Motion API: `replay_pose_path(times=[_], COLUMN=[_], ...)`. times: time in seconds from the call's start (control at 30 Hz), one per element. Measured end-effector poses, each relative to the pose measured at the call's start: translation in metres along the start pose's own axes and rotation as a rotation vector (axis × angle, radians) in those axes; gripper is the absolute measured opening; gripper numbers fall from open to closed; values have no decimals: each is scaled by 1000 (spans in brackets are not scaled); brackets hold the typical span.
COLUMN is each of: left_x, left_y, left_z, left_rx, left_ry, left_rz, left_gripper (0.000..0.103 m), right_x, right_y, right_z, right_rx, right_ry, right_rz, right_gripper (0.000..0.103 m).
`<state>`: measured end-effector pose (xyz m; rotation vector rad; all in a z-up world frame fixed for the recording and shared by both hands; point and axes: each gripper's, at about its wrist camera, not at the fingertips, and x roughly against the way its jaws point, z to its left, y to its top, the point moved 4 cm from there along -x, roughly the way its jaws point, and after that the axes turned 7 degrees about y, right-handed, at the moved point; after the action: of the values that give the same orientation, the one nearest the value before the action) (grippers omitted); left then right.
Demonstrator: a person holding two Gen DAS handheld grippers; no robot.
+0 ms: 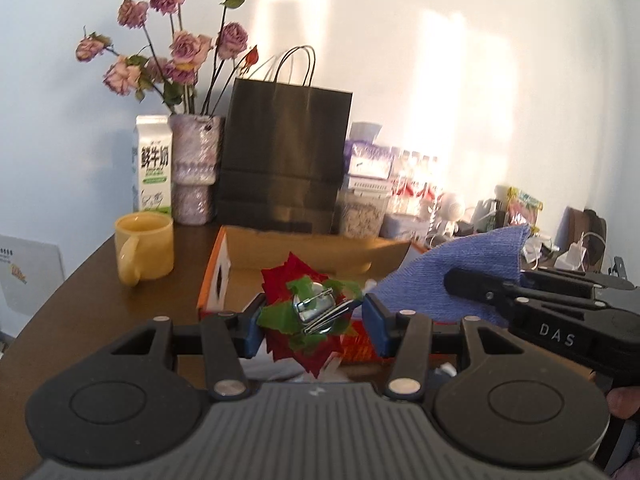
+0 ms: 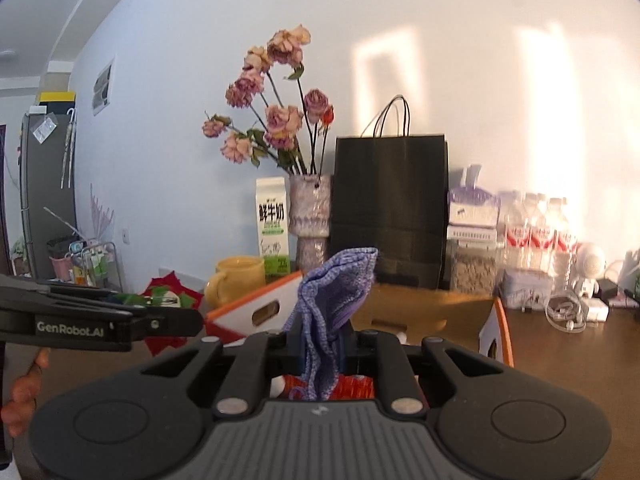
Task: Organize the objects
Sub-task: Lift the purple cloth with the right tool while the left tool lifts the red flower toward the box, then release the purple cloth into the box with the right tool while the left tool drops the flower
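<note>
My left gripper is shut on a red fabric flower with green leaves and a metal clip, held between its blue pads above the open cardboard box. From the right wrist view the same gripper reaches in from the left, with the flower at its tip. My right gripper is shut on a blue-purple knitted cloth, which stands up bunched over the box. In the left wrist view this gripper comes in from the right with the cloth.
On the brown table stand a yellow mug, a milk carton, a vase of dried roses and a black paper bag. Jars, water bottles and cables crowd the back right. A hand grips the left tool.
</note>
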<state>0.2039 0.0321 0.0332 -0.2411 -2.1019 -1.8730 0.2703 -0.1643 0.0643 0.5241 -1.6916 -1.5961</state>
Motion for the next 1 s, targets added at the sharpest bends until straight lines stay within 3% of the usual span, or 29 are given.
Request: replay_pose_path(times=[0.53,1.0], left_x=[-81,-163], left_y=[41,43], left_z=[-5,5], left_rx=[44,82], left_ry=[-24,-12], left_rz=[-17,70], left_gripper=[51,51], right_x=[-74,-151], right_y=[29,7], right_z=[-45,-91], right_rx=[-12,-78], right_ry=[-42,-43], right_rz=[-29,57], right_gripper=[13,13])
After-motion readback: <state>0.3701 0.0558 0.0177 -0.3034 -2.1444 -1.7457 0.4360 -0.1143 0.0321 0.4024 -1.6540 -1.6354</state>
